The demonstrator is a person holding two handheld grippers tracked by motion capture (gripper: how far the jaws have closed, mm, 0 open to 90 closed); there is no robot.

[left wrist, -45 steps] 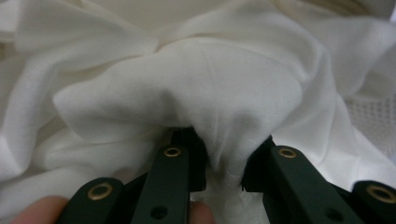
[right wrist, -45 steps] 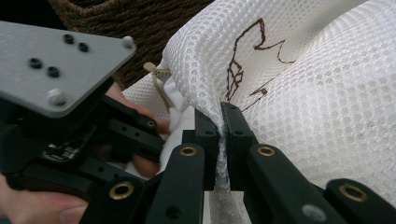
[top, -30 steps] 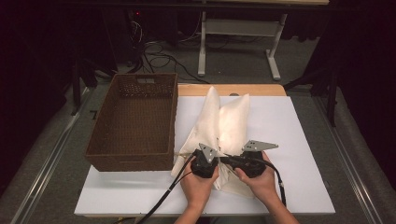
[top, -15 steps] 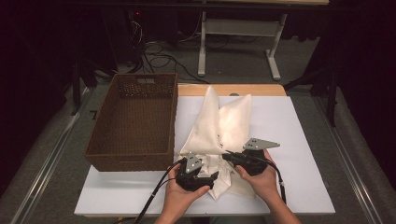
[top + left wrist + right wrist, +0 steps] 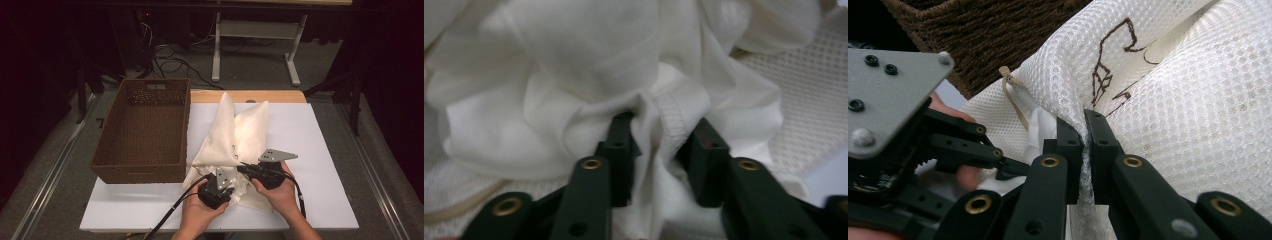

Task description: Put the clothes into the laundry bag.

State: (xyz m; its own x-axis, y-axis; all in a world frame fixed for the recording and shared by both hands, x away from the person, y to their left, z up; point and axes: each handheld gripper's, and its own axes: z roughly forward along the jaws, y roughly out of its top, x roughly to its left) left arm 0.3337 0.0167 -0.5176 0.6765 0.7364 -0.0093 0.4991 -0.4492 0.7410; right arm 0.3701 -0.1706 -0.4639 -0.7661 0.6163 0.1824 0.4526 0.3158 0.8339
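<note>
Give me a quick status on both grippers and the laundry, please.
Right gripper shut on mesh bag. Left gripper jaws just closing on white garment at bag mouth. Wicker basket alongside, nothing blocking.

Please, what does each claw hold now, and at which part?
The right claw pinches the white mesh bag at a fold. The left claw, just closing, grips the white cloth at its stitched hem.

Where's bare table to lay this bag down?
Free: the white table right of the mesh bag, and the front strip below the wicker basket. Crowded: the near middle, where the left gripper and right gripper work the bag.
</note>
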